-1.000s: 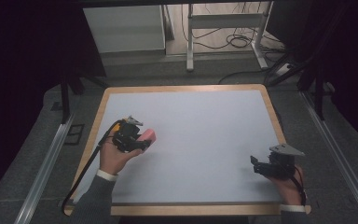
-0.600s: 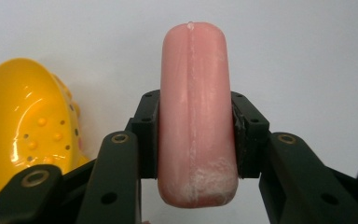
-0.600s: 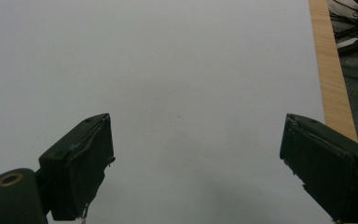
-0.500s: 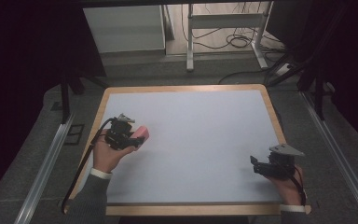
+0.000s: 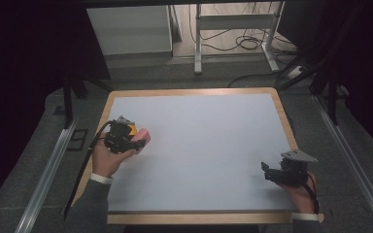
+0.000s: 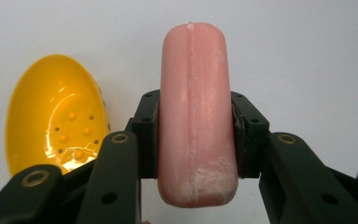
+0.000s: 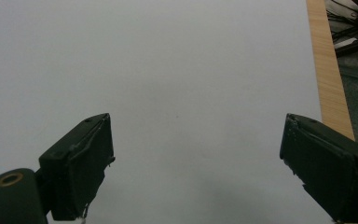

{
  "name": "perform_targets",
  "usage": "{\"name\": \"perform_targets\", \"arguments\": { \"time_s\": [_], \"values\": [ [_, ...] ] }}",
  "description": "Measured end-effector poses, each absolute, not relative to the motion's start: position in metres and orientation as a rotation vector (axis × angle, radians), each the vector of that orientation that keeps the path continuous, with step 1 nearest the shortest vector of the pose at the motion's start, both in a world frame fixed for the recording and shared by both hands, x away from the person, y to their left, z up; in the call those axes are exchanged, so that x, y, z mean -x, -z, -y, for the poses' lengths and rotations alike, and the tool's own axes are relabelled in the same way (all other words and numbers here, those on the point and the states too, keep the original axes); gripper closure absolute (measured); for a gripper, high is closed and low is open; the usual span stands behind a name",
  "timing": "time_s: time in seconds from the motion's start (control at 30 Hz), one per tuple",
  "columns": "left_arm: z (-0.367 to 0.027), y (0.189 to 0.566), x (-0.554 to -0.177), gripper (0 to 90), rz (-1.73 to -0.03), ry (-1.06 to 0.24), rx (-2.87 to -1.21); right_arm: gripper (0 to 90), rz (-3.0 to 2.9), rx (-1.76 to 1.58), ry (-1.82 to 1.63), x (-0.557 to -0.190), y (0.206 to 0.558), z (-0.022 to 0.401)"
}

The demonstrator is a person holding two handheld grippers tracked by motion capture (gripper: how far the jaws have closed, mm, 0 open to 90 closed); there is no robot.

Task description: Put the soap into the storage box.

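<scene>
A pink soap bar (image 6: 196,116) stands on edge between the jaws of my left gripper (image 6: 196,135), which is shut on it, both pads pressing its flat sides. Left of it lies a yellow oval dish (image 6: 56,116) with small bumps and holes, apart from the bar. From above, the left gripper (image 5: 138,141) is near the table's left edge, with the pink bar (image 5: 144,136) at its tip and the yellow dish (image 5: 132,129) just behind it. My right gripper (image 5: 267,172) rests near the front right corner, and its jaws (image 7: 196,172) stand wide open over bare white surface.
The white tabletop (image 5: 209,141) has a wooden rim (image 5: 284,116). That rim (image 7: 328,70) runs close by the right gripper's right jaw. Metal rails and dark floor lie beyond both sides, and a table frame with cables stands at the back.
My left gripper has moved a little to the left with the pink bar in it, bringing it beside the yellow dish. The right gripper has stayed in place.
</scene>
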State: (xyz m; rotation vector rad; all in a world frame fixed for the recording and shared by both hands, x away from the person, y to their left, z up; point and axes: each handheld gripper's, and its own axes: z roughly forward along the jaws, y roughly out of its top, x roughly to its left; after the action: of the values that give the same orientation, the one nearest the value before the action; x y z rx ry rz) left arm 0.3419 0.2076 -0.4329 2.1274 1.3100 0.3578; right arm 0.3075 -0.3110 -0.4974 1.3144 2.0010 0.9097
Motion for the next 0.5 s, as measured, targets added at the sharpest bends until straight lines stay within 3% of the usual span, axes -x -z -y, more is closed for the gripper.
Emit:
{"name": "perform_targets", "arguments": {
  "time_s": [0.5],
  "values": [
    [-0.226, 0.430, -0.350, 60.2, -1.374, -0.380, -2.100, 9.4, -1.980, -1.316, -0.925, -0.305, 0.494, 0.315]
  ]
}}
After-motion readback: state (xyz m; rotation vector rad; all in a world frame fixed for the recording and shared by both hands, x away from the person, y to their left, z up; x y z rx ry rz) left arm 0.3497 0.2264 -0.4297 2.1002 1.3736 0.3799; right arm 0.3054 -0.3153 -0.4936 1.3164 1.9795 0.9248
